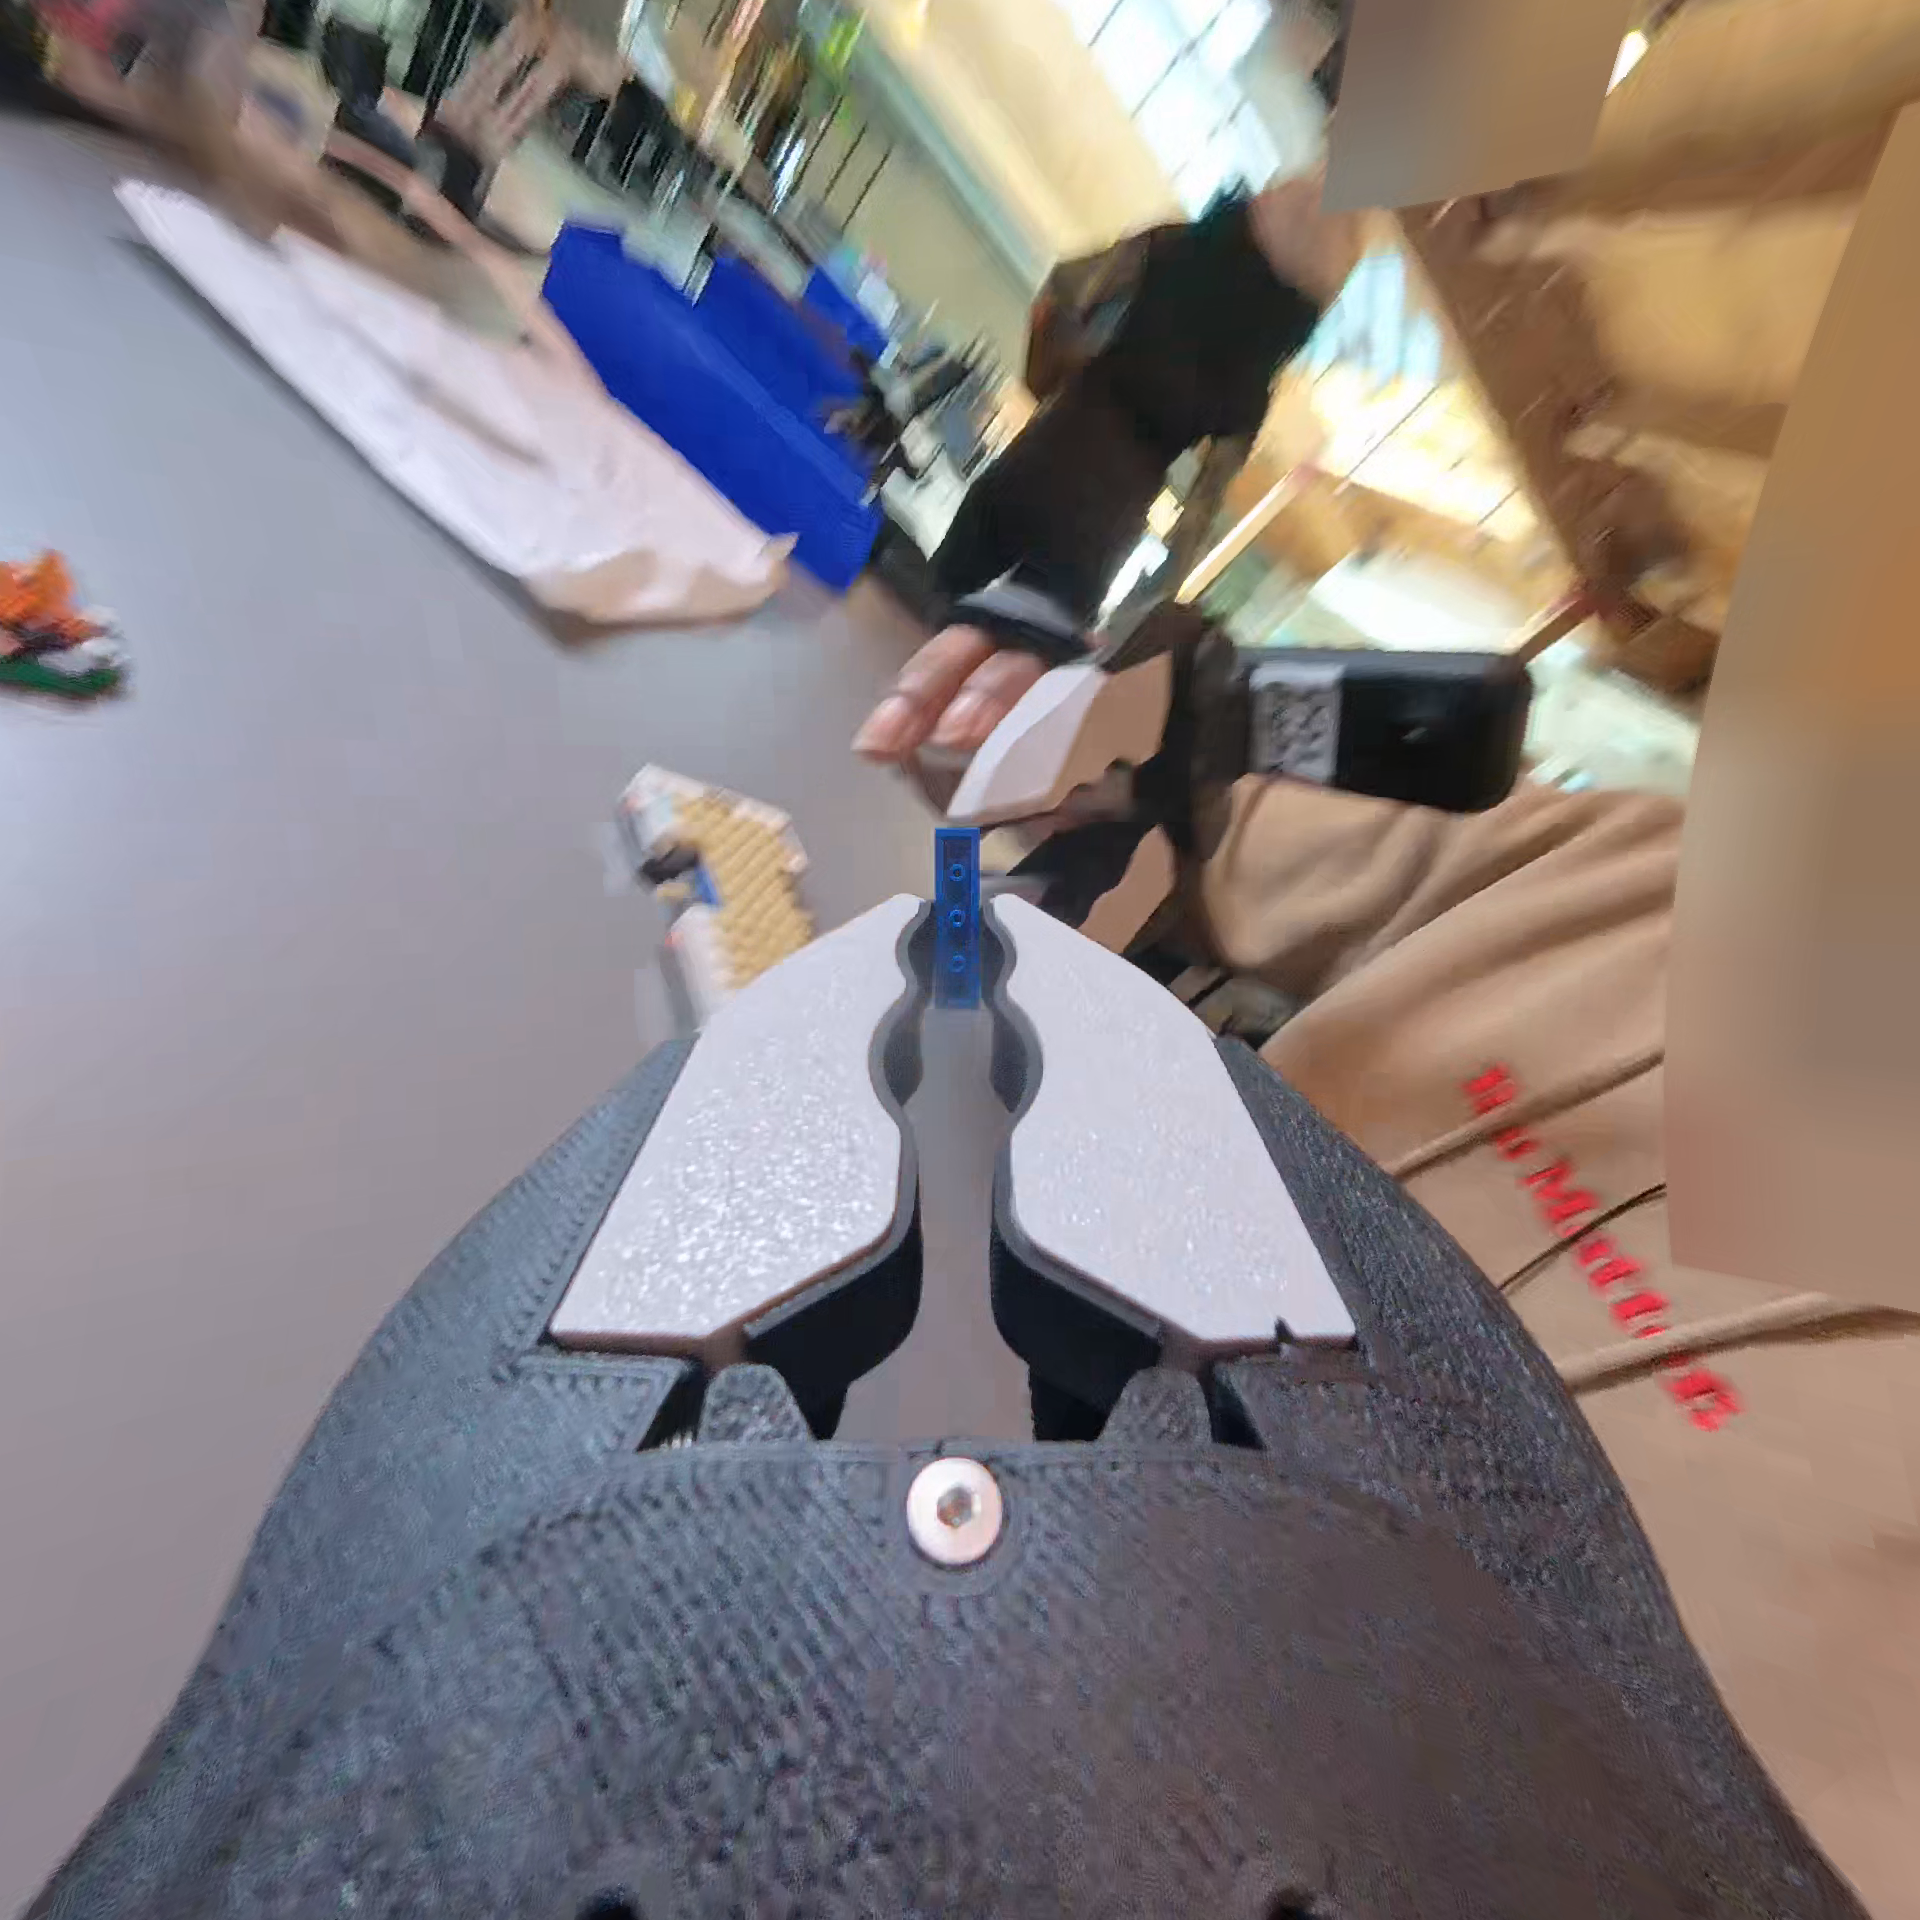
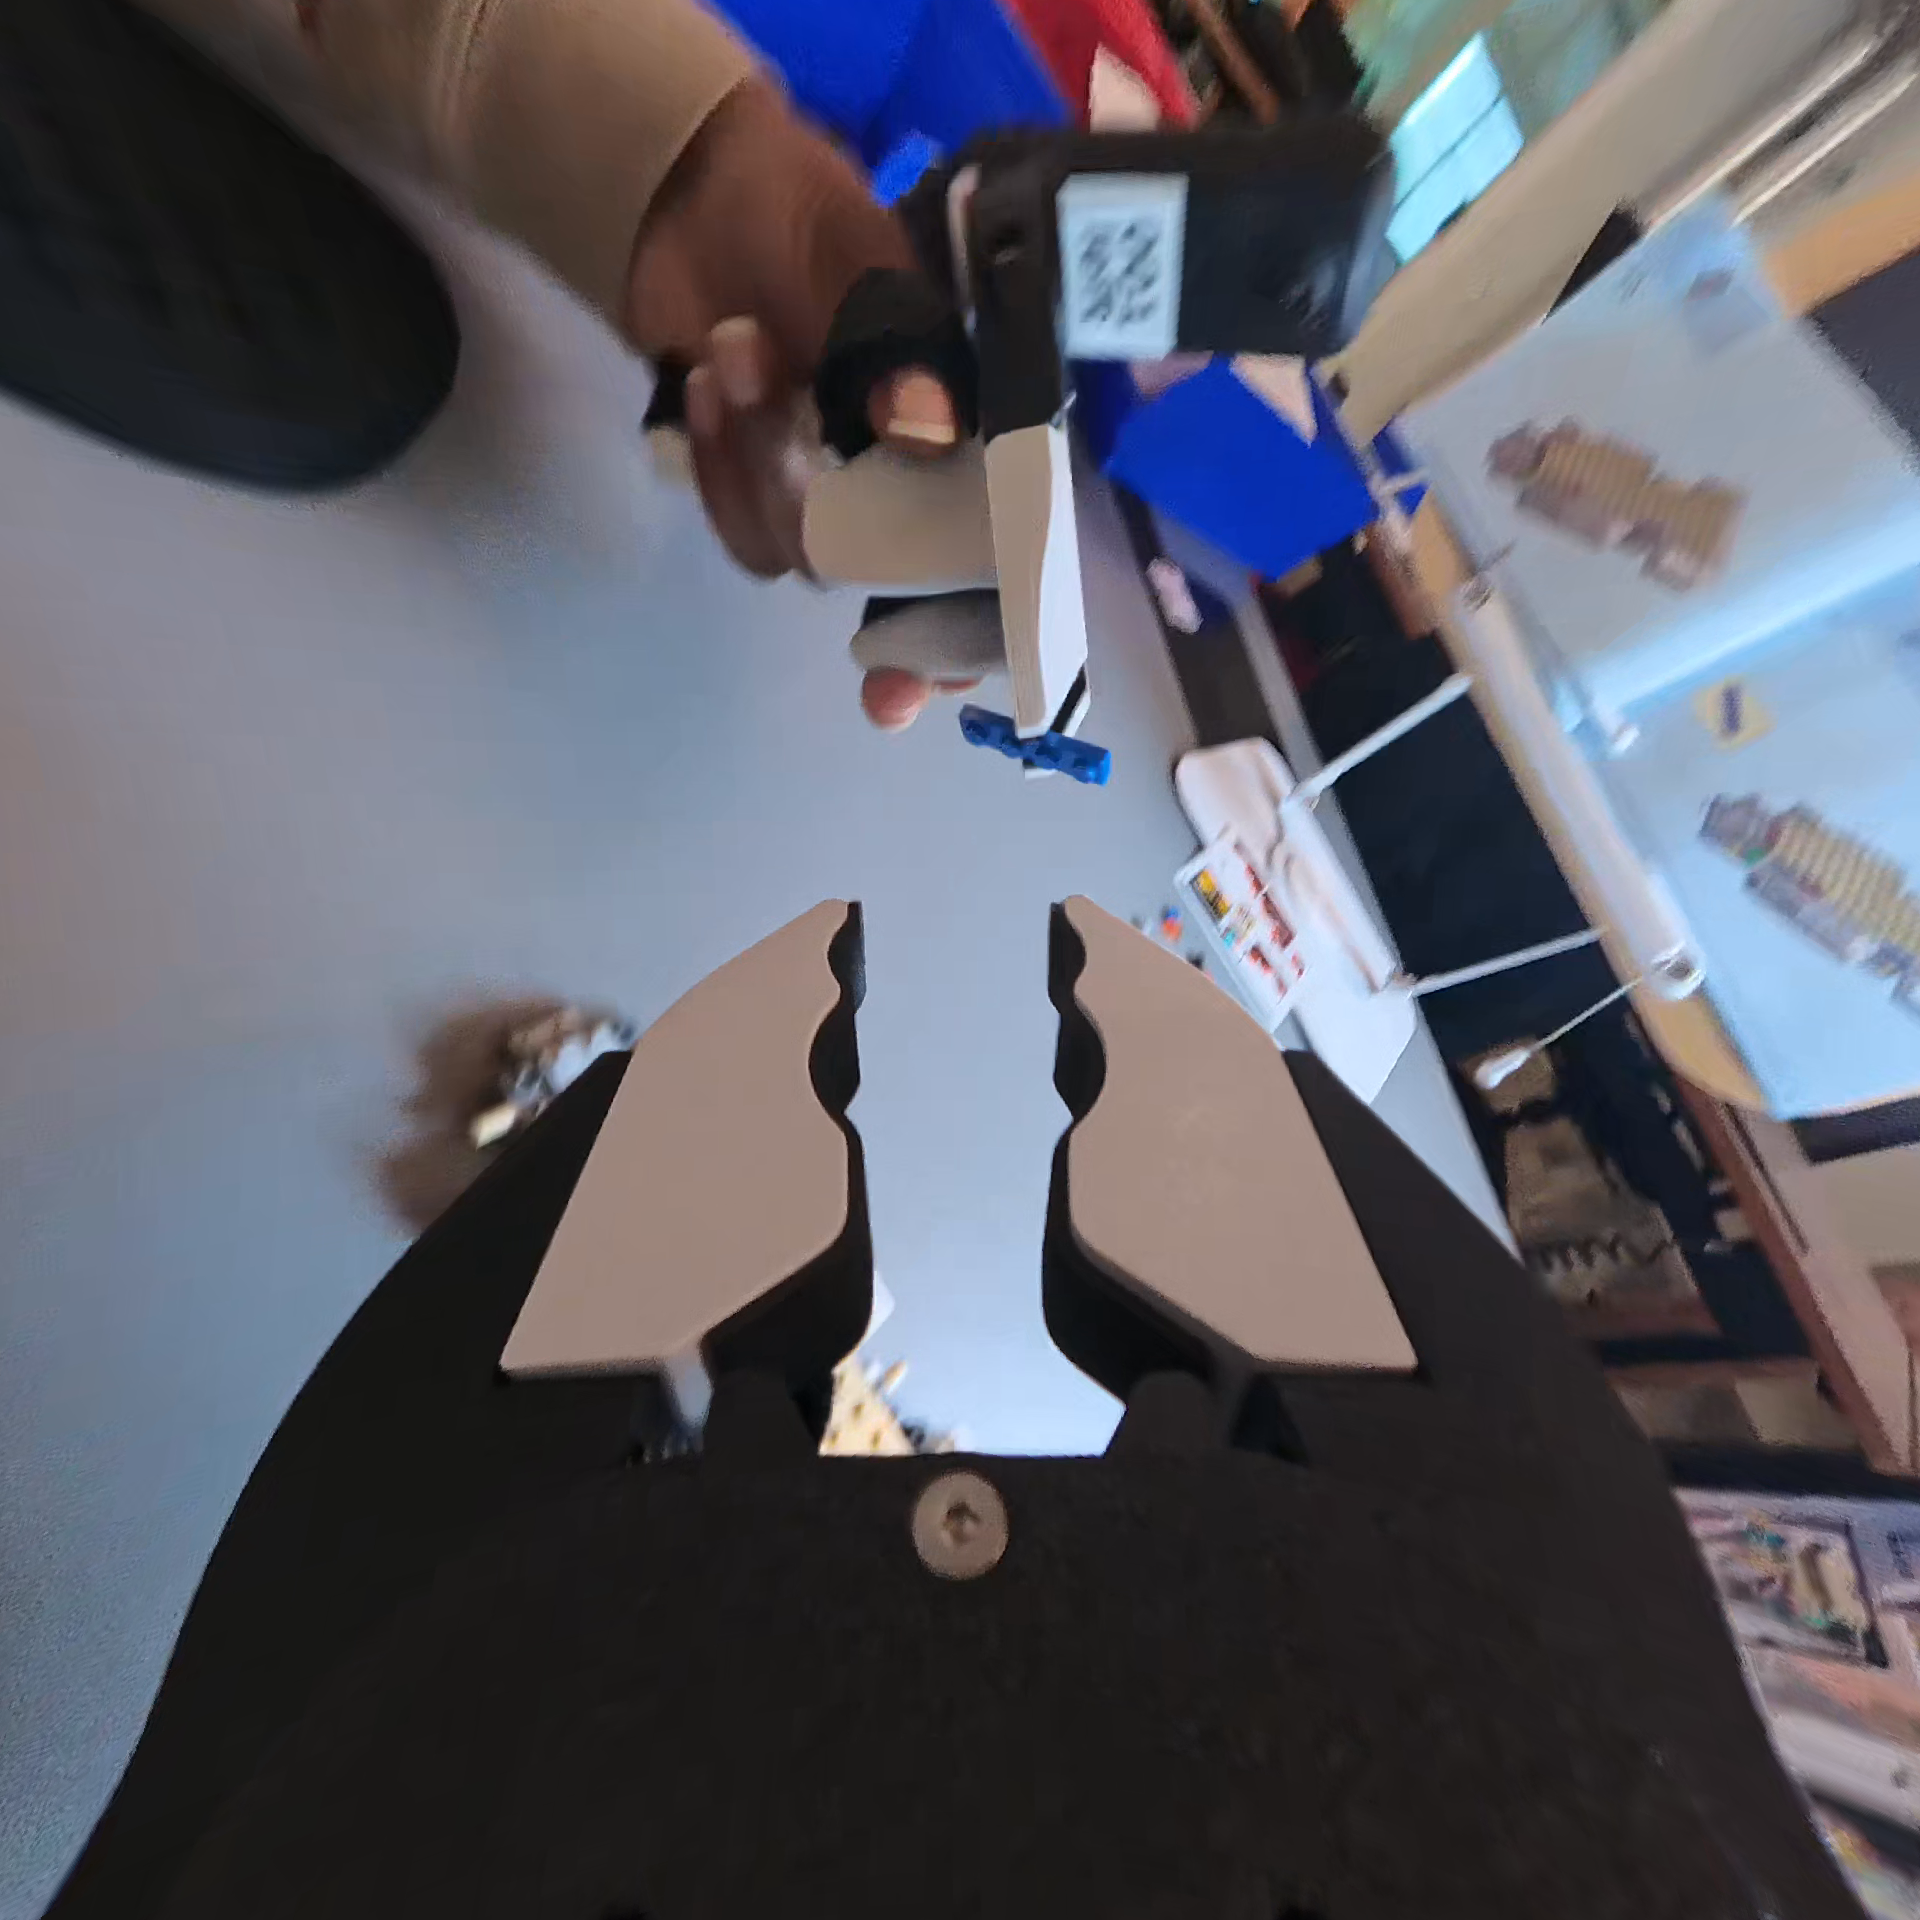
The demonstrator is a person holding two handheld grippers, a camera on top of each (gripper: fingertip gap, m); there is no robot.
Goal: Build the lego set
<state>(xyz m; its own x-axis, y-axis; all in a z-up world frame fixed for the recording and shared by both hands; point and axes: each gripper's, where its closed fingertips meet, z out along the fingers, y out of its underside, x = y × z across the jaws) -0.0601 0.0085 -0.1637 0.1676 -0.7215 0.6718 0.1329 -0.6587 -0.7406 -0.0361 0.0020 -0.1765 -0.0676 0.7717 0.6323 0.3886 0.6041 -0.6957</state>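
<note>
Above a pale grey bench (image 1: 260,935), two hand-held tools face each other. One slim blue studded plate (image 1: 956,920) is the only loose piece in the air: the left tool (image 1: 957,914) has its two pale fingers (image 1: 810,1070) nearly closed on the plate's flat sides, and about half of the plate sticks out past the tips toward 12 o'clock. Seen from the right wrist, the same blue plate (image 2: 1034,746) lies crosswise at the end of that tool's fingers, held clear of the bench surface.

The right tool (image 2: 956,920) stands open, with bare bench showing between its two tan fingers (image 2: 727,1122) and nothing touching them. In the left view, its tip (image 1: 1023,758) hangs just beyond the plate's top end, at about 1 o'clock, with a hand (image 1: 935,696) behind it.

One tan-and-white brick model (image 1: 717,894) rests on the bench at 10 o'clock of the held plate, and one small orange, white and green brick cluster (image 1: 52,629) sits at the far 9 o'clock edge. One white paper sheet (image 1: 436,395) and one blue box (image 1: 717,374) lie toward 11 o'clock. From the right wrist, one white sorting tray (image 2: 1299,935) sits at the bench edge at 3 o'clock. Open bench runs wide between the model and the sheet.
</note>
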